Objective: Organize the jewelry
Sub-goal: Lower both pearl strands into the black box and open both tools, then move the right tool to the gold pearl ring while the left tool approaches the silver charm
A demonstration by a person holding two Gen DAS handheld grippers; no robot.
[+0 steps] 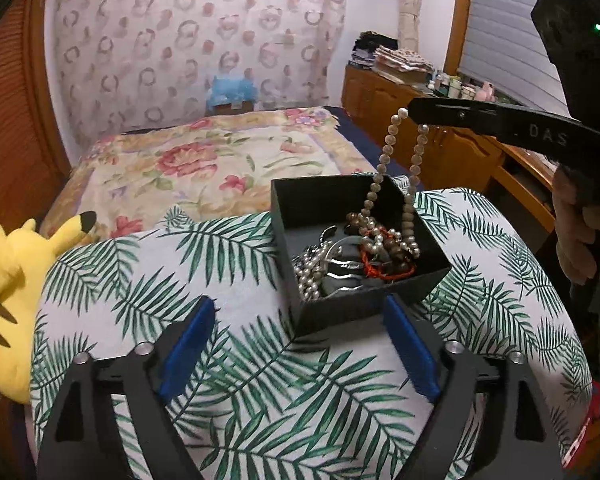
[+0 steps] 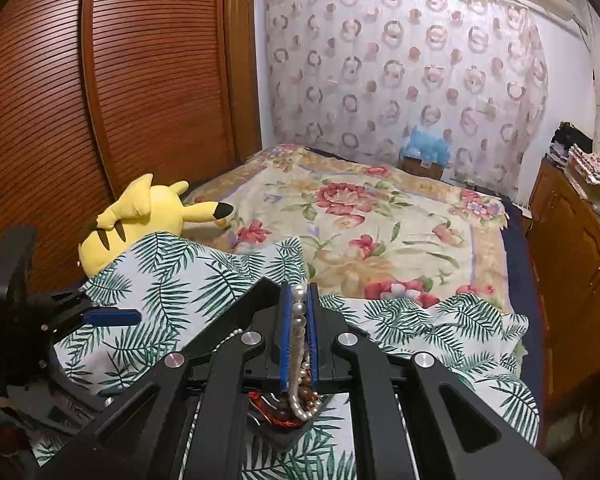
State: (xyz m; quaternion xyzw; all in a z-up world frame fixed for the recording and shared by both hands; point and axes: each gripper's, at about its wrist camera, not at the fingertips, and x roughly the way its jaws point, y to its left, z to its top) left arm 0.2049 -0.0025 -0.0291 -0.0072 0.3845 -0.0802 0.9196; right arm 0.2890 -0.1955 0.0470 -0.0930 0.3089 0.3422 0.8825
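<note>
A black open box (image 1: pixel 300 204) sits on a palm-leaf cloth (image 1: pixel 148 280), holding a tangle of pearl strands, brown beads, a red cord and metal pieces. My right gripper (image 1: pixel 414 107) reaches in from the upper right, shut on a pearl necklace (image 1: pixel 385 152) whose loop hangs down into the box. In the right wrist view the pearls (image 2: pixel 299 312) run between the closed blue pads, with the box (image 2: pixel 284 434) below. My left gripper (image 1: pixel 300 344) is open just in front of the box, whose near corner lies between its fingers. Nothing is gripped there.
A yellow plush toy (image 1: pixel 8 280) lies at the cloth's left edge. Beyond is a bed with a floral cover (image 1: pixel 204 160). A louvred wooden wardrobe (image 2: pixel 100 100) stands left, a wooden dresser (image 1: pixel 400 96) right. A person's hand (image 1: pixel 572 232) holds the right gripper.
</note>
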